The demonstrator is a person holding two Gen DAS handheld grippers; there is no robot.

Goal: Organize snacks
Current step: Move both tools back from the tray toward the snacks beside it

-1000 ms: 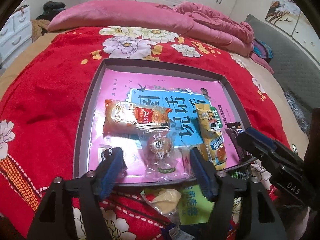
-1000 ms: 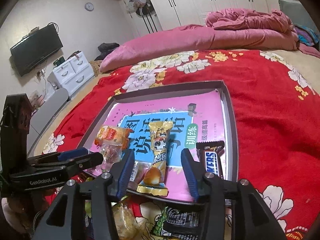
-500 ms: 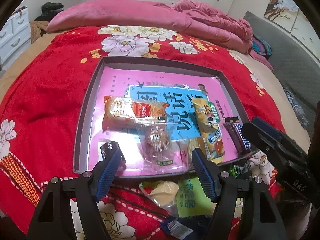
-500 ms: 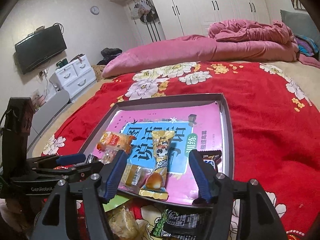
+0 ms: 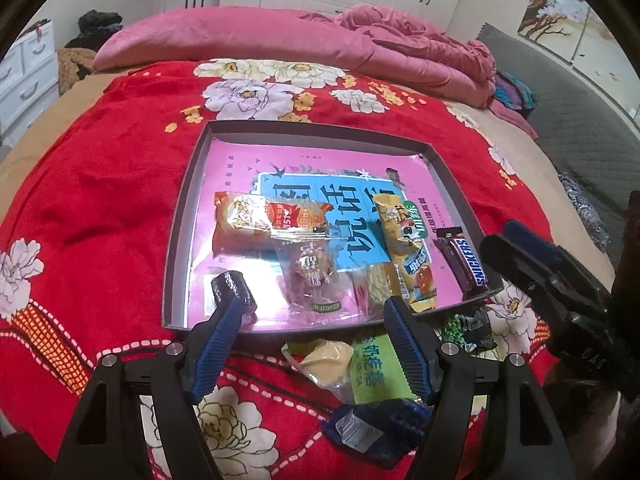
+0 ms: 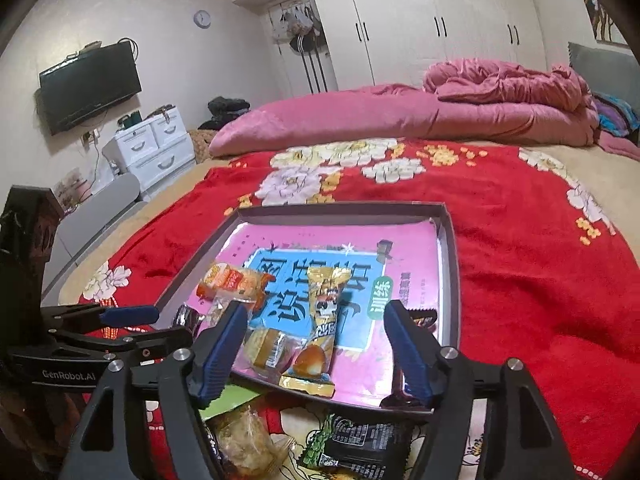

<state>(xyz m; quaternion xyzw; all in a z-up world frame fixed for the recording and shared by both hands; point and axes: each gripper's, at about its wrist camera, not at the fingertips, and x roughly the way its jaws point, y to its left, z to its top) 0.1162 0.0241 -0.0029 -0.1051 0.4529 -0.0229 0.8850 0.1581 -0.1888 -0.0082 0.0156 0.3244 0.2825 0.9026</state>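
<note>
The person is holding both tongs over the near edge of the shallow tray (image 5: 182, 216), and neither is gripping anything: the left gripper (image 5: 316, 312) is standing wide open with nothing between its blue pads, and the right gripper (image 6: 314, 340) is gaping just as wide and just as empty. Several snacks are already lying inside the tray, among them an orange packet (image 5: 268, 222), a tall yellow packet (image 5: 404, 244) and a Snickers bar (image 5: 464, 260) along the right wall. What is left is sitting outside, on the blanket just short of the tray's near rim: a clear-wrapped pale pastry (image 5: 326, 362), a green packet (image 5: 376, 372) touching it on the right, a dark blue wrapper (image 5: 376, 424) nearer still, and a black-and-green packet (image 6: 356, 446). The pastry and green packet are lying almost directly under and between the left tongs' fingers, the green one running its length roughly away from the person, so I would judge the left hand the nearer one; it would be needing to drop down and slightly back rather than reach forward. The black-and-green packet is lying below the right tongs, long side across. Everything is resting on a soft red flowered blanket (image 5: 100, 184) on a bed, with pink bedding (image 6: 400, 120) heaped beyond, white wardrobes (image 6: 420, 24) behind, and a wall television (image 6: 90, 82).
</note>
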